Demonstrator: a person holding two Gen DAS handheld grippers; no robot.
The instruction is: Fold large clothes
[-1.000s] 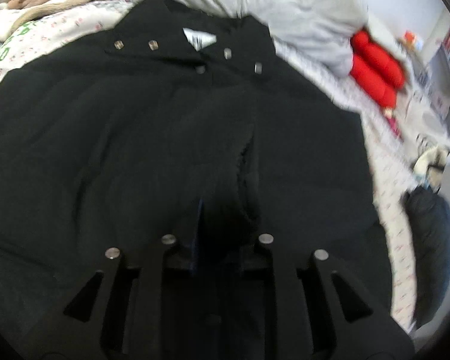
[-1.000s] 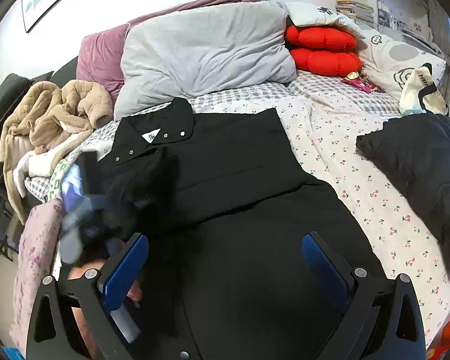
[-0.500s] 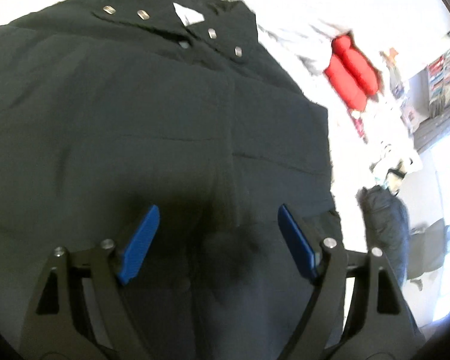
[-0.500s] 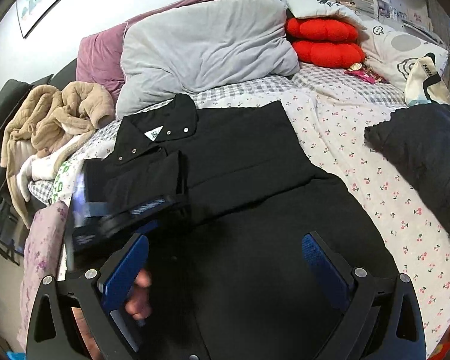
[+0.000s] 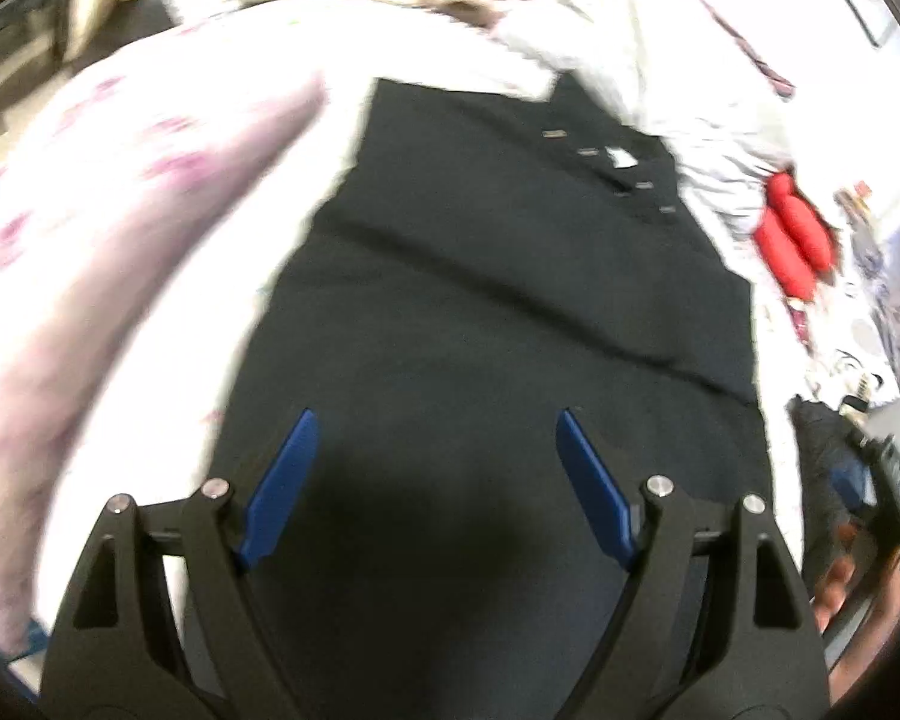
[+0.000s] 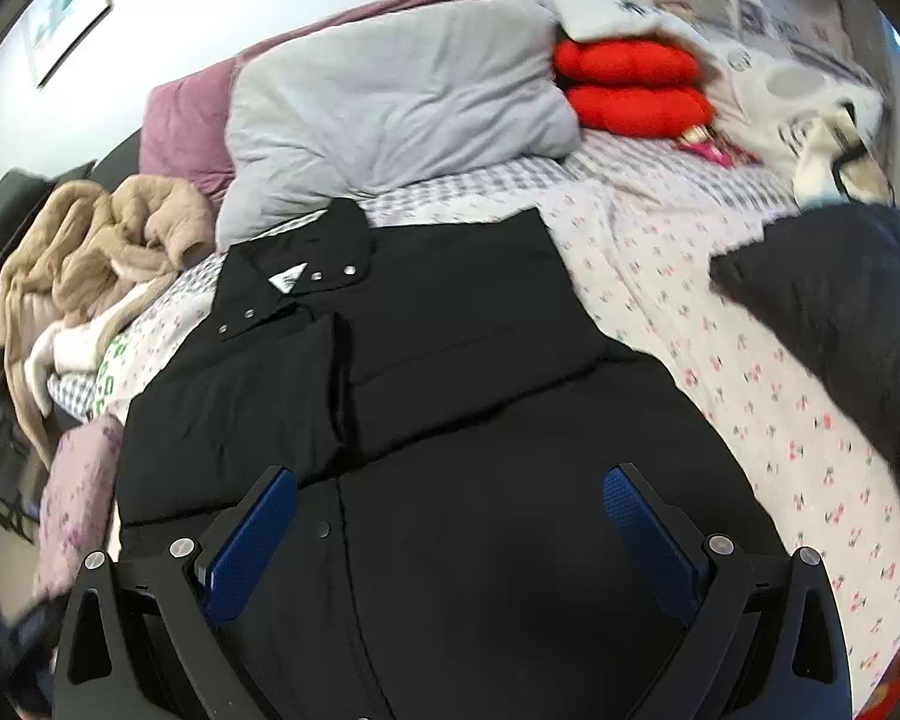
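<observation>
A large black coat (image 6: 450,396) lies flat on the bed, collar with snaps and a white label toward the pillows. Both sleeves are folded in over its body. It also fills the left wrist view (image 5: 510,330). My left gripper (image 5: 432,468) is open and empty, above the coat's lower part. My right gripper (image 6: 450,534) is open and empty, above the coat's hem near a front snap.
A grey pillow (image 6: 390,96), red cushions (image 6: 630,84) and a tan fleece heap (image 6: 96,240) lie at the bed's head. Another dark garment (image 6: 840,312) lies on the right. A pink floral cloth (image 5: 90,228) lies to the left of the coat.
My left gripper opened, letting go of the black sleeve, then pulled back toward the hem. The left sleeve now lies folded over the coat. My right gripper stayed open and nearly still.
</observation>
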